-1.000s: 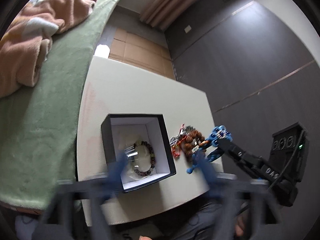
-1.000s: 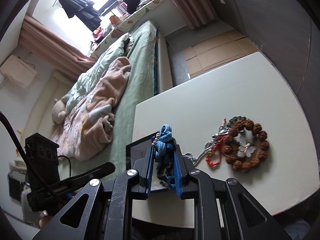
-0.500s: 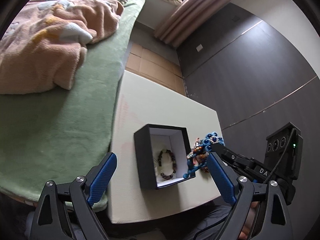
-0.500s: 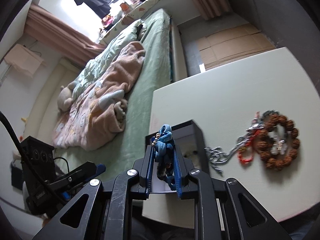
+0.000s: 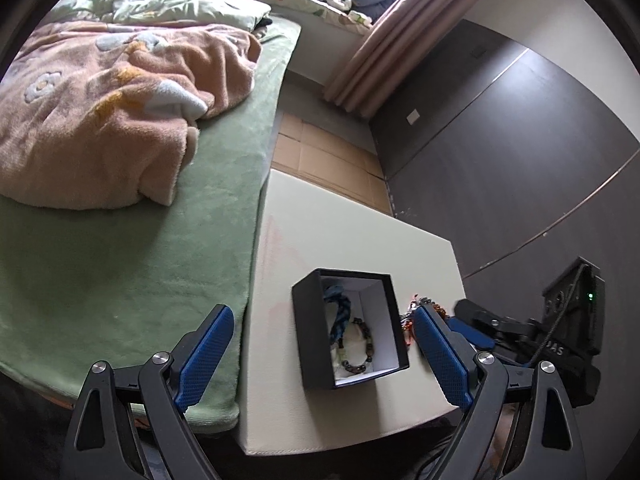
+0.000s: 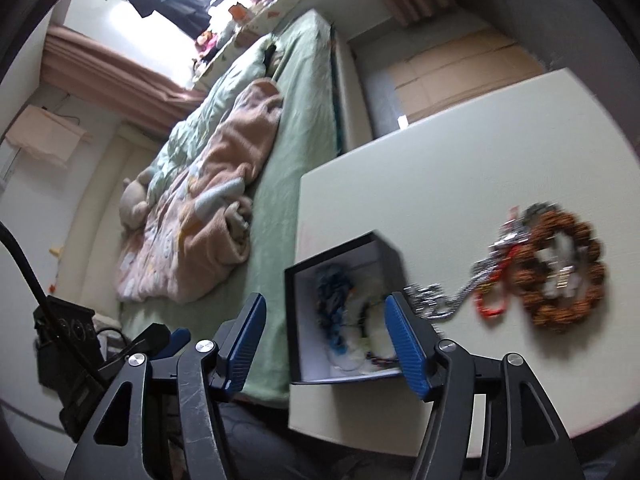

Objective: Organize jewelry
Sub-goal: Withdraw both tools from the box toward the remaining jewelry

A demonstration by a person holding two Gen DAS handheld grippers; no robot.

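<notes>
In the left wrist view, the left gripper (image 5: 320, 354) fills the bottom of the frame with its blue-padded fingers (image 5: 206, 356) spread wide apart and nothing between them. Framed between those fingers, low and right of centre, sits a black jewelry box (image 5: 349, 332) with a white lining, resting on a pale table (image 5: 340, 232). Inside the box a blue braided bracelet (image 5: 339, 314) lies along the left inner side, and a dark beaded bracelet (image 5: 362, 346) lies toward the lower part. Just right of the box, partly hidden by the right-hand finger, a little red and brown jewelry shows on the table. At the lower right edge the right gripper (image 5: 472, 328) appears, seen side-on.

In the right wrist view, the right gripper (image 6: 326, 346) is at the bottom, jaws wide apart and empty, with the box (image 6: 344, 312) lying between and beyond its fingers. The picture is motion-blurred, so the box's contents read only as a blue strand (image 6: 332, 304) on the left and what seems to be a darker beaded loop lower right. To the right of the box, on the table (image 6: 460, 152), a silver chain (image 6: 444, 298) trails toward a small red bead loop (image 6: 490, 300) and a brown bead bracelet (image 6: 560, 268) at the right of the frame. A green bed (image 6: 296, 128) with a pink blanket (image 6: 208, 216) occupies the left and centre.
</notes>
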